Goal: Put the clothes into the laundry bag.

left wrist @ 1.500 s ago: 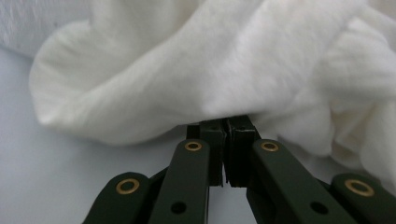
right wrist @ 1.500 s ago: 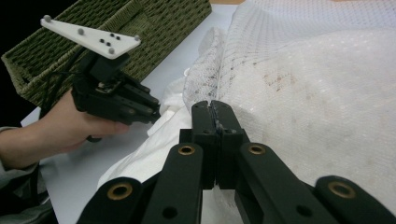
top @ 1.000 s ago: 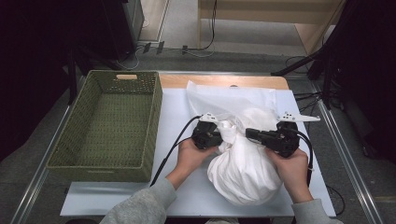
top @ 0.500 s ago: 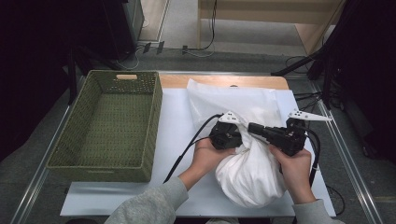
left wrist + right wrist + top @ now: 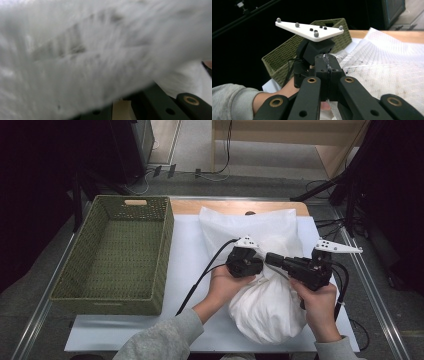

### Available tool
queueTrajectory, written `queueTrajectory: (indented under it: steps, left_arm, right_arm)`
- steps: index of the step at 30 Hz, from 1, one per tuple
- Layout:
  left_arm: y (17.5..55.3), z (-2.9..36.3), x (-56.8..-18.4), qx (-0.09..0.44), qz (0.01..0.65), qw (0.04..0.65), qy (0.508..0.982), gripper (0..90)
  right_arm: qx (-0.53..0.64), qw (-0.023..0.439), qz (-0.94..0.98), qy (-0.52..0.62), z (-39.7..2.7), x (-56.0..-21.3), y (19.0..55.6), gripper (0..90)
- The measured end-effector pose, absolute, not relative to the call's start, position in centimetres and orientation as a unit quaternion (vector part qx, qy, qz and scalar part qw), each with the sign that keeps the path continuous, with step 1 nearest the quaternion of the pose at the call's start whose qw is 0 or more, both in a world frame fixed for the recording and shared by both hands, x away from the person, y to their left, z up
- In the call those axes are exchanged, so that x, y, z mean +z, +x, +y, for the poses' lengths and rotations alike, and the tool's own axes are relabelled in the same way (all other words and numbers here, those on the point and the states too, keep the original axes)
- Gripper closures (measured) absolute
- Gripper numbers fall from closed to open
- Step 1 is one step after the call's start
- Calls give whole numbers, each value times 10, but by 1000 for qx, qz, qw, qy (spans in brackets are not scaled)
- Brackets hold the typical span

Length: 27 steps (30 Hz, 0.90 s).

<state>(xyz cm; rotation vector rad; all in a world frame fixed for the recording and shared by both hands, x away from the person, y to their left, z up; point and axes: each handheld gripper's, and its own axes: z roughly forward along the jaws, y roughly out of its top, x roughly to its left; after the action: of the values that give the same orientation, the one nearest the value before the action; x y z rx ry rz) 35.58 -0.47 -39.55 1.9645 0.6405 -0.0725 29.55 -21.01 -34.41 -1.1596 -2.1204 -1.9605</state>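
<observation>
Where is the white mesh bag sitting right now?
In the high view, the white mesh bag lies on the table's right half, right of the green basket, gathered between both grippers.

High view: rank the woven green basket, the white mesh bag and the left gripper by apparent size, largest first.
1. Woven green basket, largest.
2. White mesh bag, smaller but close, partly covered by the hands.
3. Left gripper, far smaller, shut on the bag's gathered fabric.

Green basket walls off the left; white mat between lies open.
</observation>
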Motion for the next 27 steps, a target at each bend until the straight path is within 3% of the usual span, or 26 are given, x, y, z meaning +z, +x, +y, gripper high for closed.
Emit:
queueTrajectory:
  steps: [11,17,27]
  left_arm:
    - [409,-13,-411,4,334,453,827,900]
    - [423,1,-415,-25,345,430,834,894]
    - [399,33,-385,-32,297,433,850,726]
  right_arm:
    - [-621,24,-682,-385,-219,-353,300,900]
    - [-591,4,-700,-402,-217,-358,301,900]
    - [-558,-15,-717,-418,-213,-364,304,900]
